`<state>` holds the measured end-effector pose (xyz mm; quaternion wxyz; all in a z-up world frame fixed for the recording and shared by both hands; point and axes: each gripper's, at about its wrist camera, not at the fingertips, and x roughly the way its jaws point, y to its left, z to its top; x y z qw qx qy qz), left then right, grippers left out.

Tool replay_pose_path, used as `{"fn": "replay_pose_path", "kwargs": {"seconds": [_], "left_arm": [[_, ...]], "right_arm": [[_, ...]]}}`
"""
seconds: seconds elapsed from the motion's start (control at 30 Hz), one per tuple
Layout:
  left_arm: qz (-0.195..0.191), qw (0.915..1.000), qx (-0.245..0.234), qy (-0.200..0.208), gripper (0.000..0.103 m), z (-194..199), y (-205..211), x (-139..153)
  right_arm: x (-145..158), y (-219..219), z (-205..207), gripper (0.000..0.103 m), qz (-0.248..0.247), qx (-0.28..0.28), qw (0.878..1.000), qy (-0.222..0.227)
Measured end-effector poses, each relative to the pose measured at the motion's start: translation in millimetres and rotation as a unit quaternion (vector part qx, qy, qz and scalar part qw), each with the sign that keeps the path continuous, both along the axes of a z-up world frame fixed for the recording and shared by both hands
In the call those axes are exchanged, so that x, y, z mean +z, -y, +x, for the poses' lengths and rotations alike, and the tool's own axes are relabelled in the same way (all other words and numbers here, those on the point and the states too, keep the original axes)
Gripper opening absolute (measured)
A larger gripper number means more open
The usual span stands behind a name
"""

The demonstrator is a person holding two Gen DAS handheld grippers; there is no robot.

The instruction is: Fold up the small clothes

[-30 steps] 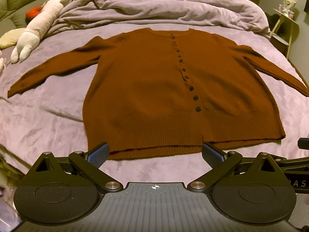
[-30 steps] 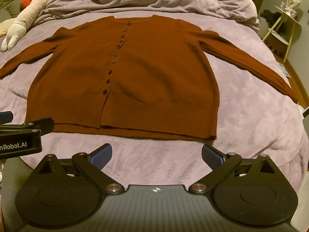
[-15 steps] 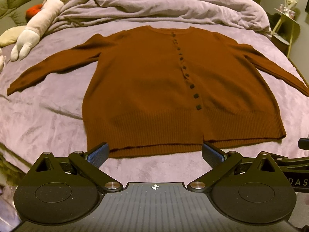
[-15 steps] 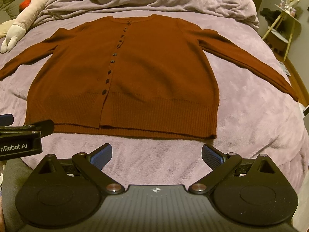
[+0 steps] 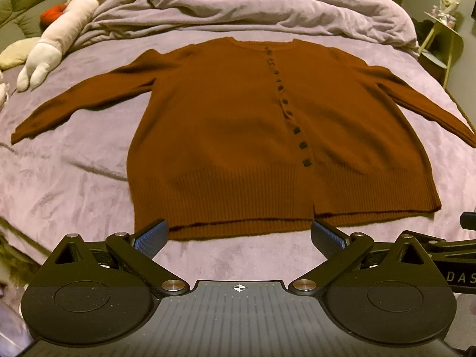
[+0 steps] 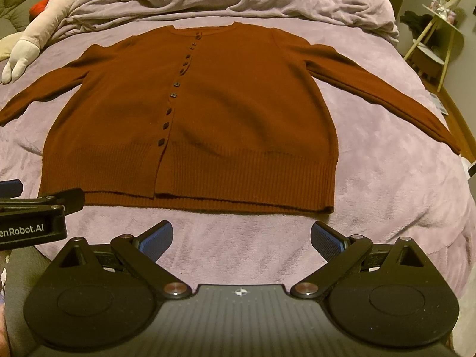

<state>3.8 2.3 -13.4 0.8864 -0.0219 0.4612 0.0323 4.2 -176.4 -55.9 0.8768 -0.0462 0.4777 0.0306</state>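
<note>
We've got the brown cardigan (image 5: 226, 136) laid flat, front up, buttoned, in the middle of the bed w/ the lilac bedspread (image 5: 74, 184). Both sleeves are spread out to the sides, hem toward us. No fold visible yet, so as we judge it the task is at zero: sleeves in, sides in, then hem to collar all remain.

Our left gripper (image 5: 239, 235) hovers just short of the hem, jaws spread wide, nothing between them; its left pad overlaps the hem edge in view, but contact can't be told. Our right gripper (image 6: 241, 238) hangs over bare bedspread near the hem's right half, also spread wide & empty, clearly apart from the knit.

Behind the collar there's a rumpled duvet (image 5: 253, 6); a plush toy (image 5: 56, 38) lies at the far left, well apart from the left sleeve cuff. Likely 1st step: grab a sleeve or side edge.
</note>
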Motion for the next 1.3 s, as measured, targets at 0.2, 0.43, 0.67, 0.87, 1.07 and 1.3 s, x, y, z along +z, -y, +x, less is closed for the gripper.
{"fn": "replay_pose_path", "kwargs": {"seconds": [0.2,0.43,0.67,0.87,1.07,1.3], "left_arm": [[-0.001,1.0,0.001,-0.004,0.103,-1.6,-1.0,-2.1],[-0.003,0.9999,0.003,-0.01,0.103,-1.3,0.0,-3.2],[-0.005,0.9999,0.004,-0.008,0.103,-1.9,-0.3,-2.4],[-0.005,0.9999,0.005,-0.01,0.103,-2.3,-0.3,-3.3],[-0.006,0.9999,0.006,-0.011,0.103,-2.9,0.4,-3.3],[-0.008,0.9999,0.007,-0.011,0.103,-2.4,0.3,-3.3]], "right_arm": [[0.6,1.0,-0.3,0.099,0.002,0.001,1.0,0.001],[0.7,1.6,-0.4,0.099,0.003,-0.002,1.0,0.002],[1.3,2.2,-1.2,0.099,0.003,-0.004,1.0,0.003],[1.4,2.1,-2.7,0.099,0.004,-0.002,1.0,0.005],[1.0,2.6,-2.7,0.099,0.006,-0.003,1.0,0.005],[0.5,2.8,-3.3,0.099,0.012,-0.006,1.0,0.005]]}}
